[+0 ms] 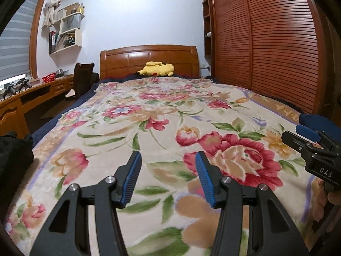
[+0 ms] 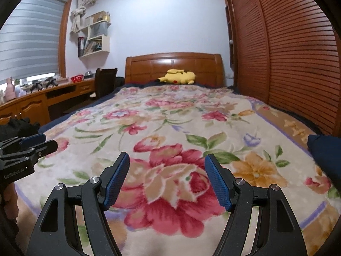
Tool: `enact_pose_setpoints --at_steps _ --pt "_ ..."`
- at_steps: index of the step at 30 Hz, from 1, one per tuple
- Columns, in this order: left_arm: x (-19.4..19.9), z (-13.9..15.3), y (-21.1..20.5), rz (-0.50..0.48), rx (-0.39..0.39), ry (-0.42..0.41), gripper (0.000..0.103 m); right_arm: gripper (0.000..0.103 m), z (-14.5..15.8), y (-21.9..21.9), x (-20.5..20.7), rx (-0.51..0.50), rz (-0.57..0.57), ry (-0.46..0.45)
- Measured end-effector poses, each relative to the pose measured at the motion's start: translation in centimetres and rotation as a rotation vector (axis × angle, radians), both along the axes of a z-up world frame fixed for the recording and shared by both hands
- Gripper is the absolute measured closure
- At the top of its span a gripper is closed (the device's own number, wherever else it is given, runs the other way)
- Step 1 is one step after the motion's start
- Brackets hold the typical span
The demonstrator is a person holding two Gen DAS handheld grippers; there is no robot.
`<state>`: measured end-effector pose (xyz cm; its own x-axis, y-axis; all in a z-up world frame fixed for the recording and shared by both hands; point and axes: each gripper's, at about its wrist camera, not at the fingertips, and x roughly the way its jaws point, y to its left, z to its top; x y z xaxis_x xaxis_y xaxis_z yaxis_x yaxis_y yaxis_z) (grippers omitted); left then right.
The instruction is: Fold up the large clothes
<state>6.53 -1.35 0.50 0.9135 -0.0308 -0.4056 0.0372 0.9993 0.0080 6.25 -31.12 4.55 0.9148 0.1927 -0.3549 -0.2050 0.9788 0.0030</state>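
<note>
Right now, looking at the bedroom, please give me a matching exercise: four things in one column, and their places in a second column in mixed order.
Things:
1. yellow plush toy
2. red basket
3. floral blanket
4. white wall shelves

Places:
A. spread over the bed
B. on the desk under the window
C. on the wall left of the headboard
D. at the head of the bed, in front of the headboard

Pairs: 1-D, 2-B, 3-A, 4-C

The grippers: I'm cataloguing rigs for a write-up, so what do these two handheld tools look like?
Both are matte black. The left gripper and right gripper each have two angular fingers with triangular cut-outs, silver pivot pins and ribbed blue pads. White lettering marks the bodies: "DAS" on the right one, "GenRobot.AI" on the left.
</note>
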Motion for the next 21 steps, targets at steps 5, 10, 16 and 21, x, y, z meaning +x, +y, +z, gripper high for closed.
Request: enact_pose_setpoints --at_steps 5,10,16,21 --pt "-0.42 0.23 0.44 0.008 -0.012 -0.013 0.051 0.029 0.08 0.28 -0.22 0.001 0.004 -0.02" --pt "-0.32 0.11 0.66 0.012 -0.015 -0.009 0.051 0.029 0.05 0.29 -0.26 0.004 0.002 -0.024" --pt "-0.32 0.09 0.67 0.012 -0.016 -0.008 0.051 0.028 0.03 0.24 -0.26 0.002 0.003 -0.024" --pt "-0.34 0.05 0.67 0.014 -0.013 -0.009 0.051 0.028 0.02 0.26 -0.29 0.005 0.004 -0.023"
